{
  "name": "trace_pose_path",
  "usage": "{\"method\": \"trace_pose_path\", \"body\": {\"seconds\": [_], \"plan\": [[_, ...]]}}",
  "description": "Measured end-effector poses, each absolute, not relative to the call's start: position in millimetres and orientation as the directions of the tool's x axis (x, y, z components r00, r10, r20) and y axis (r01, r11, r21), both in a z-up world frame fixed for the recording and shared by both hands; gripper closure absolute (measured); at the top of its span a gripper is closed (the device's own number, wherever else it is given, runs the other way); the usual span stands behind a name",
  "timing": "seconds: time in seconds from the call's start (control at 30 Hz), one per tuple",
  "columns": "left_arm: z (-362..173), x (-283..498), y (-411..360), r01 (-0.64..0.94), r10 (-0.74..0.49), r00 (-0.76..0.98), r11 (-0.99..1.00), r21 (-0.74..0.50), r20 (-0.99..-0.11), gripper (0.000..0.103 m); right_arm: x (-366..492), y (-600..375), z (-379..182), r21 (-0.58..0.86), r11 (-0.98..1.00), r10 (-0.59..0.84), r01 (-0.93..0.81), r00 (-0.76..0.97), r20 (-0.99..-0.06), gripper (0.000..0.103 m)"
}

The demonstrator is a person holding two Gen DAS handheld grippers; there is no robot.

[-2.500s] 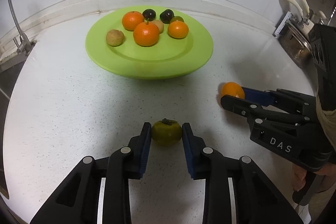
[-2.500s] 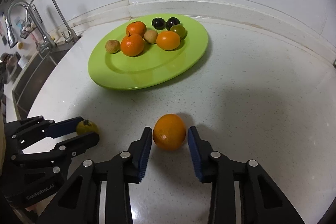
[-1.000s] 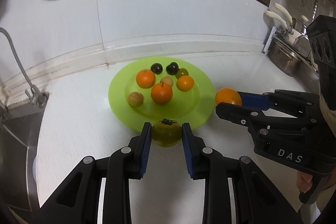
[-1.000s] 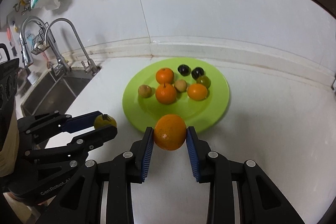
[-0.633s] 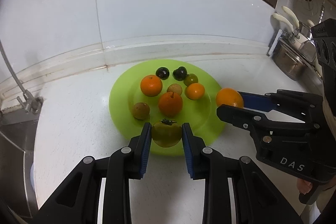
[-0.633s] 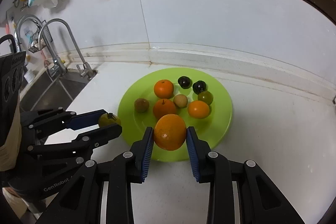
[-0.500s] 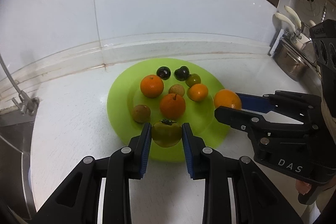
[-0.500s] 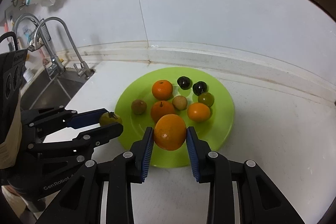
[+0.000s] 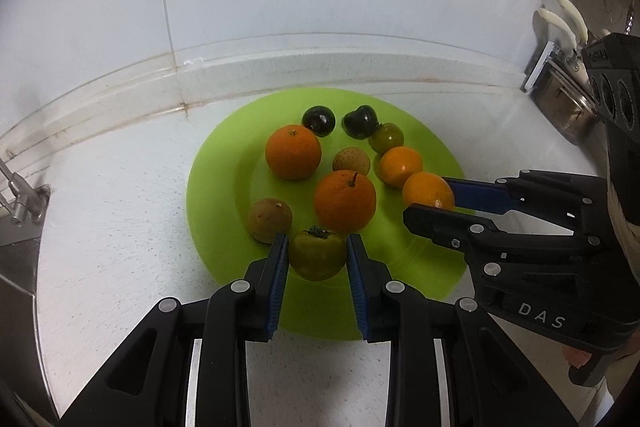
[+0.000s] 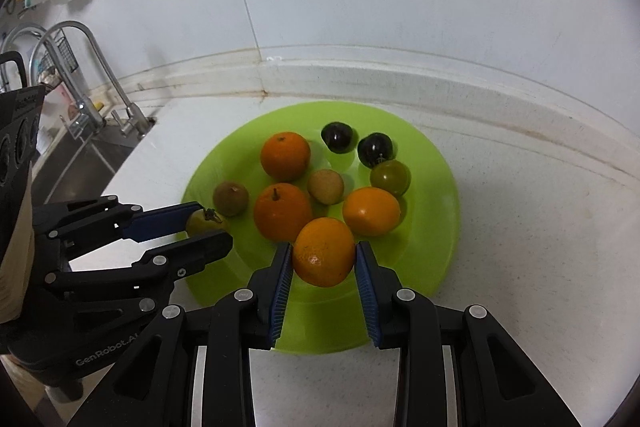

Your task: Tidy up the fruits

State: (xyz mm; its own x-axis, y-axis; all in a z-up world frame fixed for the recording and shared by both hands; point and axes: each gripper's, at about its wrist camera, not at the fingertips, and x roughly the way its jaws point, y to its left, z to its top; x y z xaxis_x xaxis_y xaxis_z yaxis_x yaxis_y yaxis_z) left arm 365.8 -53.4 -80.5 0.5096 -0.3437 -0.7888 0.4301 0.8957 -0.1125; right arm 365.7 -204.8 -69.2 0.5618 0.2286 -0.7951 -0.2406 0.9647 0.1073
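Observation:
My left gripper (image 9: 318, 255) is shut on a yellow-green persimmon (image 9: 317, 253) and holds it over the near left part of the green plate (image 9: 216, 167). It also shows in the right wrist view (image 10: 202, 227) with the persimmon (image 10: 202, 222). My right gripper (image 10: 323, 259) is shut on an orange (image 10: 323, 251) over the plate's (image 10: 436, 187) near part. It also shows in the left wrist view (image 9: 432, 203) with the orange (image 9: 426, 190). The plate holds several oranges, small brown fruits, dark plums and a green fruit.
A white speckled counter (image 9: 112, 227) carries the plate. A sink with taps (image 10: 80, 99) lies to the left. A white wall with a raised ledge (image 10: 360, 67) runs behind the plate. A metal pot and utensils (image 9: 560, 99) stand at the far right.
Both grippers lifted their fruits off the counter and carried them forward. They now hang over the plate's near part instead of in front of it.

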Motion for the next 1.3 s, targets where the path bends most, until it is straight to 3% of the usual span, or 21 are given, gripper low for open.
{"method": "trace_pose_path", "body": {"seconds": [0.2,0.33,0.4,0.53,0.6,0.73,1.1,1.2,1.3], "plan": [[-88,369,-56,0.444,-0.348,0.491,0.889,-0.114,-0.799,0.073,370,-205,-78,0.109,0.968,0.220,-0.228,0.551,-0.805,0.070],[-87,368,-54,0.446,-0.351,0.492,0.888,-0.115,-0.797,0.065,370,-204,-82,0.110,0.971,0.211,-0.212,0.548,-0.809,0.070],[-84,365,-51,0.446,-0.349,0.497,0.888,-0.112,-0.794,0.065,369,-205,-82,0.109,0.974,0.204,-0.200,0.550,-0.810,0.062],[-76,357,-42,0.434,-0.339,0.517,0.895,-0.100,-0.786,0.063,362,-207,-77,0.107,0.980,0.183,-0.166,0.570,-0.801,0.060],[-70,351,-38,0.429,-0.332,0.532,0.899,-0.090,-0.779,0.057,355,-208,-73,0.113,0.983,0.178,-0.147,0.579,-0.795,0.060],[-56,337,-31,0.423,-0.327,0.561,0.903,-0.076,-0.760,0.055,339,-205,-63,0.114,0.987,0.161,-0.116,0.607,-0.778,0.060],[-24,285,-13,0.387,-0.295,0.654,0.922,-0.027,-0.696,0.035,284,-194,-30,0.105,0.992,0.126,-0.072,0.681,-0.722,0.060],[-16,267,-9,0.364,-0.281,0.680,0.931,-0.021,-0.677,0.029,266,-193,-23,0.097,0.993,0.118,-0.069,0.699,-0.705,0.053],[-9,245,-6,0.340,-0.255,0.712,0.940,0.004,-0.654,0.026,247,-193,-15,0.081,0.994,0.104,-0.066,0.719,-0.687,0.053]]}}
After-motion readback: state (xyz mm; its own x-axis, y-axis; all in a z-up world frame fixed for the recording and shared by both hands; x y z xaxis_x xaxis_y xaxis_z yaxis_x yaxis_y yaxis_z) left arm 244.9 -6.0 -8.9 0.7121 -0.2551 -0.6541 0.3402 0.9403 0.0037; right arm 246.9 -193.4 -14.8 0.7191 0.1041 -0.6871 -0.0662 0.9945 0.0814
